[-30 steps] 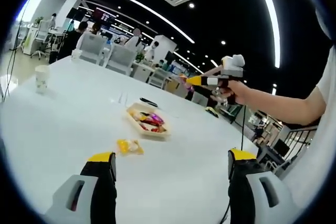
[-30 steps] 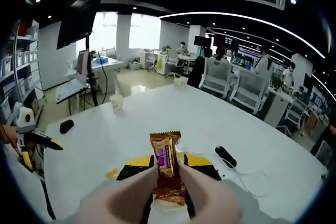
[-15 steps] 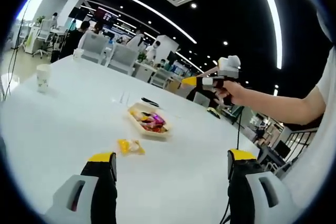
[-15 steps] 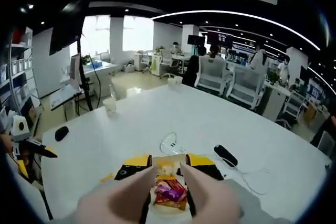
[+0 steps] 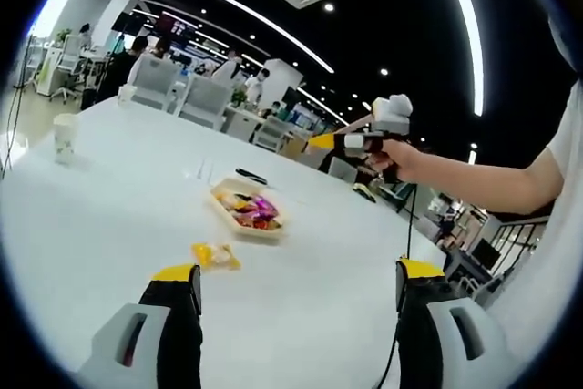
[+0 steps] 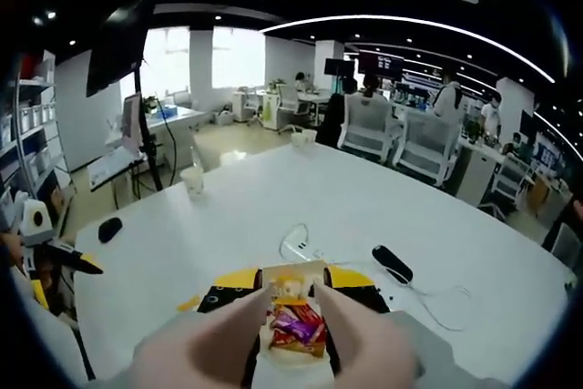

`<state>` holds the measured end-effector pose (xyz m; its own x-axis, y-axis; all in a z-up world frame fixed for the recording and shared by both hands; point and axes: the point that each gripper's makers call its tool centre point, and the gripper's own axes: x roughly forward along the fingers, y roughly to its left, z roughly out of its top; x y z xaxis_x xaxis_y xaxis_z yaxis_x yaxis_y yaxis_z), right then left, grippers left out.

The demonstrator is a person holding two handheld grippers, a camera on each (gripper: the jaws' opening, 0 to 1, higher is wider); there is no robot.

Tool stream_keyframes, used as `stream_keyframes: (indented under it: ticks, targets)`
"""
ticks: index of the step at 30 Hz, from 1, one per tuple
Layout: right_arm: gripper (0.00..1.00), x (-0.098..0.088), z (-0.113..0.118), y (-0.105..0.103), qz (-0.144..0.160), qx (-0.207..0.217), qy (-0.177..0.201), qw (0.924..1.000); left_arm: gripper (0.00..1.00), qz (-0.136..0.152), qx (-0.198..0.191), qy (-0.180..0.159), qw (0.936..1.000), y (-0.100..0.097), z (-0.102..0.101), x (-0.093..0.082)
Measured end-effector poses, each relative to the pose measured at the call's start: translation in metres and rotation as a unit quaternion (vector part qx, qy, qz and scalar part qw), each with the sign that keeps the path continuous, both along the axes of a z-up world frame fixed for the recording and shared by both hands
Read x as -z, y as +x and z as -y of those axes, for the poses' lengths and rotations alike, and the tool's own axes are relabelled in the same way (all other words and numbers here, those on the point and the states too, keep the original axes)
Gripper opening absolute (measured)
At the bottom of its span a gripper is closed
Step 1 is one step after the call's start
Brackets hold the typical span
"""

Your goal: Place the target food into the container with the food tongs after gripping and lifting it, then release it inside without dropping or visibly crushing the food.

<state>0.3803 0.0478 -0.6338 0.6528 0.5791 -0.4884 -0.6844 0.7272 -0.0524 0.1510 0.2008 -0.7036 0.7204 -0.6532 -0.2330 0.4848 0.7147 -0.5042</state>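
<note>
Left gripper (image 5: 296, 293): jaws spread wide apart, nothing between them, held above the white worktop (image 5: 109, 225). Ahead of the jaws and slightly toward the left one lies a small yellow-wrapped snack (image 5: 215, 255) on the worktop. Further ahead of it sits the container (image 5: 244, 209), a shallow pale tray loaded with several wrapped snacks in mixed colours. A paper cup (image 5: 64, 137) stands far off to the left, well apart from the tray. A dark oblong object (image 5: 253, 176) lies just beyond the container.

Right gripper (image 5: 339, 141), as seen in the left gripper view: held in the person's hand (image 5: 393, 158) high above the worktop, beyond and to the right of the container, yellow tips pointing left.

Right gripper (image 6: 290, 287), own view: the food tongs (image 6: 219, 339) rise from the bottom as two pale arms, drawn close together but with a gap between them. Whether the gripper jaws are clamped on the tongs cannot be told. Directly between and below the tong arms sits the container (image 6: 290, 272), with a purple-and-orange wrapped snack (image 6: 296, 328) lying inside it; the tongs do not visibly hold it. A white cable (image 6: 301, 245) lies just beyond the container, and a black oblong object (image 6: 393, 263) ahead to the right. A cup (image 6: 193, 179) stands ahead to the left.
</note>
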Motion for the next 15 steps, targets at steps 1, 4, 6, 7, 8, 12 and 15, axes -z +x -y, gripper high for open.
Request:
stream_keyframes:
  ticks: [1, 4, 6, 7, 8, 12, 15]
  targets:
    - [0.26, -0.001, 0.000, -0.001, 0.001, 0.000, 0.000, 1.0000, 0.88, -0.001, 0.000, 0.000, 1.0000, 0.000, 0.000, 0.000]
    - [0.26, 0.000, 0.001, -0.003, 0.001, 0.001, -0.002, 1.0000, 0.88, 0.004, 0.000, 0.000, 1.0000, 0.000, -0.002, -0.002]
    - [0.26, 0.002, 0.003, -0.004, 0.000, 0.003, -0.003, 1.0000, 0.88, 0.005, -0.001, 0.000, 1.0000, 0.000, -0.003, -0.003]
    - [0.26, 0.002, 0.003, -0.004, 0.000, 0.003, -0.003, 1.0000, 0.88, 0.007, -0.001, 0.000, 1.0000, 0.000, -0.004, -0.004]
    - [0.26, 0.003, 0.003, -0.005, 0.000, 0.003, -0.004, 1.0000, 0.88, 0.009, -0.002, 0.000, 1.0000, 0.000, -0.005, -0.005]
    - [0.27, 0.002, 0.000, -0.009, 0.001, 0.003, -0.005, 1.0000, 0.88, 0.011, -0.001, 0.002, 0.9999, 0.000, -0.007, -0.005]
    - [0.27, 0.002, -0.005, -0.012, 0.001, 0.004, -0.001, 1.0000, 0.88, 0.012, 0.000, 0.003, 0.9999, -0.001, -0.012, -0.006]
